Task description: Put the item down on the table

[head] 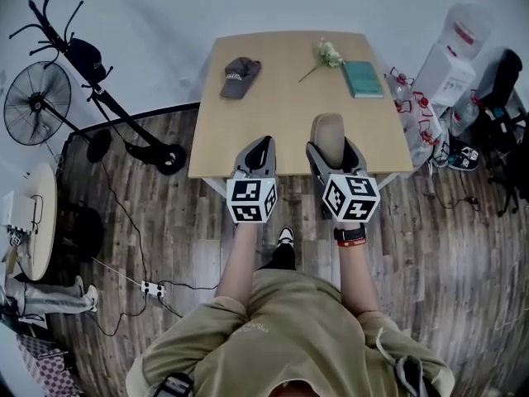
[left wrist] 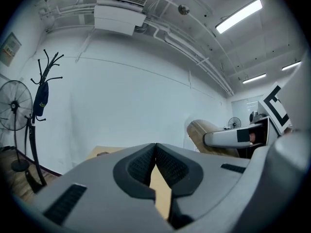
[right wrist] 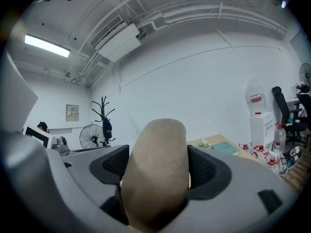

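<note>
A tan, rounded, stiff-looking item [head: 328, 133] is held upright in my right gripper [head: 331, 157], above the near edge of the wooden table [head: 289, 106]. In the right gripper view the item [right wrist: 156, 169] fills the gap between the two pads, and the right gripper [right wrist: 158, 165] is shut on it. My left gripper [head: 258, 154] hovers beside it to the left, over the same table edge. Its jaws [left wrist: 155, 155] are closed together with nothing between them. The left gripper view also shows the tan item [left wrist: 201, 134] off to the right.
On the table lie a dark cap [head: 240, 77] at the far left, a flower [head: 328, 54] and a teal book [head: 362, 78] at the far right. A fan [head: 37, 103] and a coat stand [head: 91, 73] stand left, a water dispenser [head: 455, 52] right.
</note>
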`<state>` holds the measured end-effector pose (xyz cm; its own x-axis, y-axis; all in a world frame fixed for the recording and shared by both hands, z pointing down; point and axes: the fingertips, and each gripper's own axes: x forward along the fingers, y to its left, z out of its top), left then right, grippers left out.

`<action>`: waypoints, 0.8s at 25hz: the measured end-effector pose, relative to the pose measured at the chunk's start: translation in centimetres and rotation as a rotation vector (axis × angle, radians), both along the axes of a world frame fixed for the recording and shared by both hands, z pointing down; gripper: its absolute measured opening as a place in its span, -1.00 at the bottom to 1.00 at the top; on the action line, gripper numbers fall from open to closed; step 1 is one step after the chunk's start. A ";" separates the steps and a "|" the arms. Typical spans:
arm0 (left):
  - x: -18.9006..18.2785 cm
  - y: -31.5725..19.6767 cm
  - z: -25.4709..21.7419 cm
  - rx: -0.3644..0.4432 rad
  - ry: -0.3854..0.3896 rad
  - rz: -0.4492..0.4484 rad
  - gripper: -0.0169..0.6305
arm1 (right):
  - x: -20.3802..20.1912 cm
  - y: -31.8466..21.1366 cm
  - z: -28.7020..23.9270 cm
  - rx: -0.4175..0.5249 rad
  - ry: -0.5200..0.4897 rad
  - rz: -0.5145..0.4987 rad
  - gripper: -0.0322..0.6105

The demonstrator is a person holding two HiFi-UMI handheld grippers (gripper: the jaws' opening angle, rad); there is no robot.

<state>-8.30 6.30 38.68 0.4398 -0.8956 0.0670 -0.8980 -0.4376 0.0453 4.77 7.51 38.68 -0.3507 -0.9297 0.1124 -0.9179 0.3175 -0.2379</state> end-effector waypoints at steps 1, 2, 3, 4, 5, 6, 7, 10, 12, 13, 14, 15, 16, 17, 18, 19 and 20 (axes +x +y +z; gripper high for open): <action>-0.1 -1.7 0.0 -0.001 0.001 0.002 -0.88 | -0.1 -1.6 0.0 -0.004 0.001 0.001 0.31; -0.3 -3.3 -0.1 -0.001 0.003 0.003 -0.88 | -0.3 -3.2 0.1 -0.009 0.002 0.001 0.31; -0.5 -4.9 -0.1 -0.002 0.005 0.004 -0.88 | -0.4 -4.7 0.2 -0.014 0.003 0.001 0.31; -0.6 -6.4 -0.1 -0.005 0.007 0.005 -0.88 | -0.5 -6.0 0.3 -0.019 0.003 0.002 0.31; -0.7 -7.8 0.0 -0.008 0.009 0.006 -0.88 | -0.6 -7.4 0.3 -0.024 0.003 0.004 0.31; -0.9 -9.2 0.0 -0.011 0.010 0.008 -0.88 | -0.7 -8.8 0.4 -0.029 0.003 0.006 0.31; -1.0 -10.6 0.0 -0.013 0.010 0.012 -0.88 | -0.8 -10.1 0.3 -0.032 0.002 0.008 0.31; -1.2 -14.4 0.2 -0.014 0.009 0.020 -0.88 | -1.2 -14.0 0.4 -0.034 0.005 0.007 0.31; -1.1 -17.1 0.5 -0.017 0.011 0.023 -0.88 | -1.4 -16.5 0.8 -0.037 0.010 0.006 0.31; -1.1 -18.4 0.6 -0.019 0.011 0.025 -0.88 | -1.4 -17.7 1.1 -0.041 0.011 0.006 0.31; -1.1 -19.8 0.8 -0.022 0.009 0.026 -0.88 | -1.4 -19.0 1.3 -0.047 0.010 0.008 0.31; -1.1 -21.1 0.9 -0.025 0.006 0.028 -0.88 | -1.5 -20.3 1.6 -0.054 0.005 0.011 0.31; -1.1 -22.4 1.0 -0.029 0.002 0.031 -0.88 | -1.5 -21.5 1.9 -0.060 -0.001 0.016 0.30; -0.9 -23.5 1.1 -0.033 -0.002 0.037 -0.88 | -1.4 -22.5 2.1 -0.068 -0.007 0.022 0.30; -0.7 -24.4 1.3 -0.038 -0.004 0.045 -0.88 | -1.3 -23.3 2.3 -0.075 -0.011 0.028 0.30; -0.4 -25.2 1.4 -0.041 -0.004 0.052 -0.88 | -1.2 -24.0 2.6 -0.081 -0.014 0.033 0.30; -0.2 -25.9 1.5 -0.046 -0.001 0.058 -0.88 | -1.2 -24.6 2.8 -0.087 -0.014 0.035 0.30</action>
